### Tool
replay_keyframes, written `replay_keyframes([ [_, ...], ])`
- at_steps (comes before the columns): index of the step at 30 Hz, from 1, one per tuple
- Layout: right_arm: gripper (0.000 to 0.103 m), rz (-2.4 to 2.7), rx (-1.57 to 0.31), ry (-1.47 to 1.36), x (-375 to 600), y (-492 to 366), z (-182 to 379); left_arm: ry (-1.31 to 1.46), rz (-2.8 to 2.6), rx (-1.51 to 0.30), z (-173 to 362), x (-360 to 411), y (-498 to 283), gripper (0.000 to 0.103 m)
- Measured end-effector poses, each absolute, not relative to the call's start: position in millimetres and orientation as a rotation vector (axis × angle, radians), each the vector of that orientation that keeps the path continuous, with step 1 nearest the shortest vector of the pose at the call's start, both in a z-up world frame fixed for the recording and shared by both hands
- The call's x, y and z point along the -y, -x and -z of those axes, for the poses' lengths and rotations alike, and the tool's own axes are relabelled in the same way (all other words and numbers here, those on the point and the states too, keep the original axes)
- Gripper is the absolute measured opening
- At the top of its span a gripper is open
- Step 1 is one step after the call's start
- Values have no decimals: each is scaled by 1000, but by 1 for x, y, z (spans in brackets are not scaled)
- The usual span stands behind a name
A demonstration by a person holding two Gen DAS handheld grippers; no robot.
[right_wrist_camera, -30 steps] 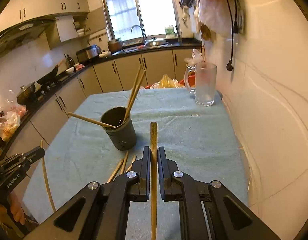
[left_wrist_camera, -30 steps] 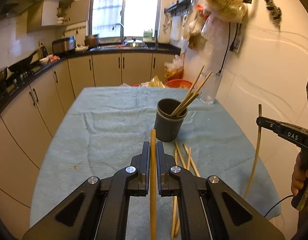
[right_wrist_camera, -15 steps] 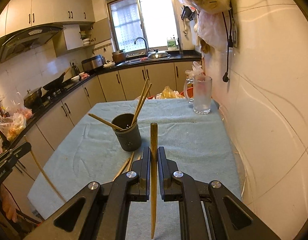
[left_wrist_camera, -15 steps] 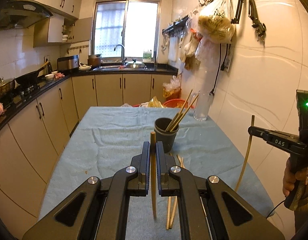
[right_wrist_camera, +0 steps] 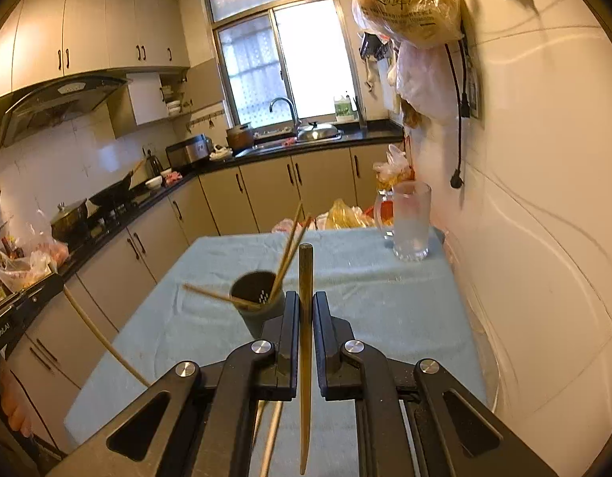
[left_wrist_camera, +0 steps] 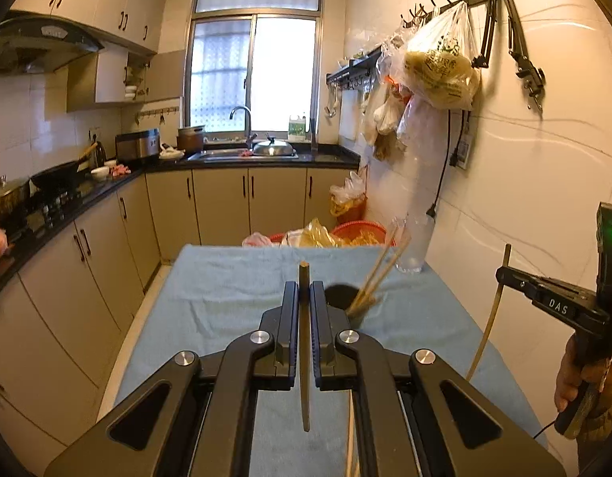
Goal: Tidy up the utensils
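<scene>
Left gripper point(left_wrist_camera: 304, 298): jaws closed on a single chopstick point(left_wrist_camera: 304, 342), clamped upright between the pads. Its top stands just above the fingertips and its lower end hangs free above the blue cloth point(left_wrist_camera: 226, 298) covering the table.

Right gripper point(right_wrist_camera: 305, 310): jaws likewise closed on a darker chopstick point(right_wrist_camera: 305, 342), held upright, the tip clear of the cloth below.

Dark utensil cup point(right_wrist_camera: 253, 298): stands on the cloth just beyond both grippers, to the right of the left gripper's fingers and to the left of the right gripper's. It holds several chopsticks leaning outward.

More loose chopsticks point(right_wrist_camera: 271, 437) lie on the cloth beneath the grippers, near side of the cup.

Glass mug point(right_wrist_camera: 411, 222): far right of the table by the wall, well apart from the cup.
</scene>
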State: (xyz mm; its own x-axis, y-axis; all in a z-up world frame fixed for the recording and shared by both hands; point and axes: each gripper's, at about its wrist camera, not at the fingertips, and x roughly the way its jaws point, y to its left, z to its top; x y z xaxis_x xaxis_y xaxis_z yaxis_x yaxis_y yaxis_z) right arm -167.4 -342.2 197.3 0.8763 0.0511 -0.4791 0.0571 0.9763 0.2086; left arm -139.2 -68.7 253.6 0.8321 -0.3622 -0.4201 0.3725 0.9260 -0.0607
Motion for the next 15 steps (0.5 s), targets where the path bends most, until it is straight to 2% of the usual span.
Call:
replay_keyframes([
  [15, 8, 2, -319, -353, 350, 76, -247, 50, 434, -387, -319, 117, 24, 5],
])
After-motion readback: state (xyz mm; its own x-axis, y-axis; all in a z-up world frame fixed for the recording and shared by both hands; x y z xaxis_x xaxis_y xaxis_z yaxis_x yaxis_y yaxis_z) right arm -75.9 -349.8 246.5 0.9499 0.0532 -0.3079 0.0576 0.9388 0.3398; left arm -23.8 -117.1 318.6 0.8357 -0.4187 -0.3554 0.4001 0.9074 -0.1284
